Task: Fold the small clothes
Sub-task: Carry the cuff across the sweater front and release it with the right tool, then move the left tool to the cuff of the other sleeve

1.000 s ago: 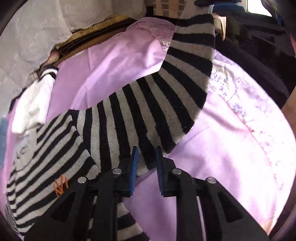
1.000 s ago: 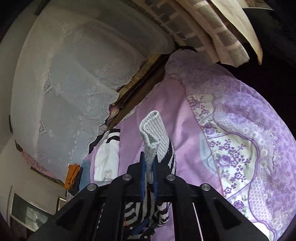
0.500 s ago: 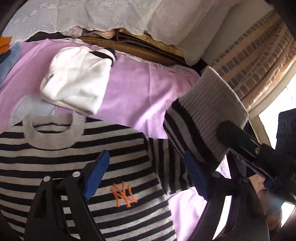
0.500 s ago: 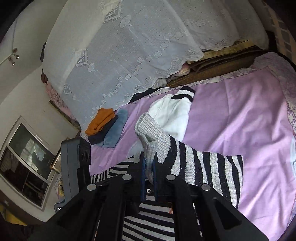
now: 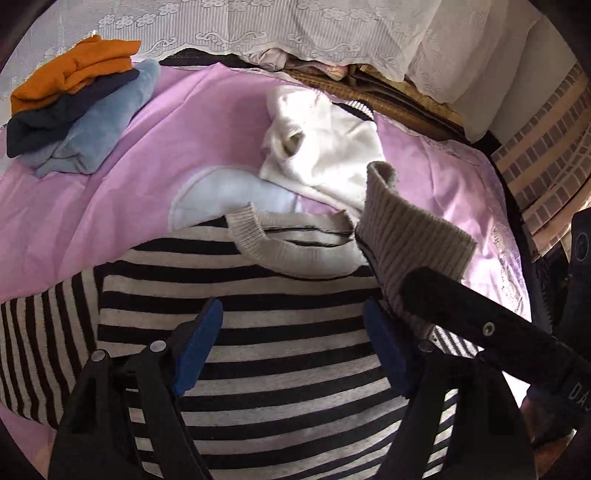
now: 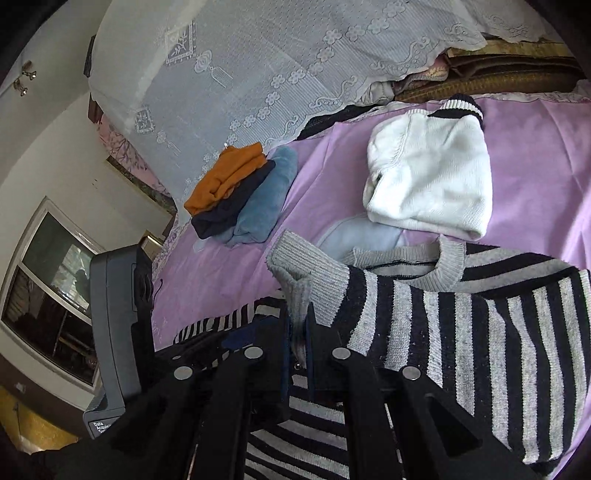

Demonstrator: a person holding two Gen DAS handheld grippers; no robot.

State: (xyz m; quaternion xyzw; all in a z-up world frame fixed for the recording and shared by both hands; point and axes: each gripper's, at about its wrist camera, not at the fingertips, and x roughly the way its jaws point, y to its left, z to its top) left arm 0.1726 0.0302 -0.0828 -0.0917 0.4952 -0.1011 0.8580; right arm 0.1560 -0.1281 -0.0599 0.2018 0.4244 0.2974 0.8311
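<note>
A black-and-grey striped sweater [image 5: 280,325] lies flat on the purple bed sheet [image 5: 110,206], grey collar away from me. My left gripper [image 5: 291,343] is open and empty, jaws wide apart just above the sweater's chest. My right gripper [image 6: 297,332] is shut on the grey ribbed cuff [image 6: 295,273] of the sweater's right sleeve [image 6: 461,332] and holds it folded across the body. The cuff [image 5: 410,236] and the right gripper's arm also show at the right of the left wrist view.
A white sweater [image 5: 325,147] lies crumpled beyond the collar, also in the right wrist view [image 6: 428,173]. A stack of folded clothes [image 5: 74,107], orange, navy and blue, sits at the far left. Lace curtain [image 5: 295,26] hangs behind the bed.
My left gripper let go of the striped sleeve, opened wide and swung over the sweater's body. My right gripper carried the cuff across over the chest.
</note>
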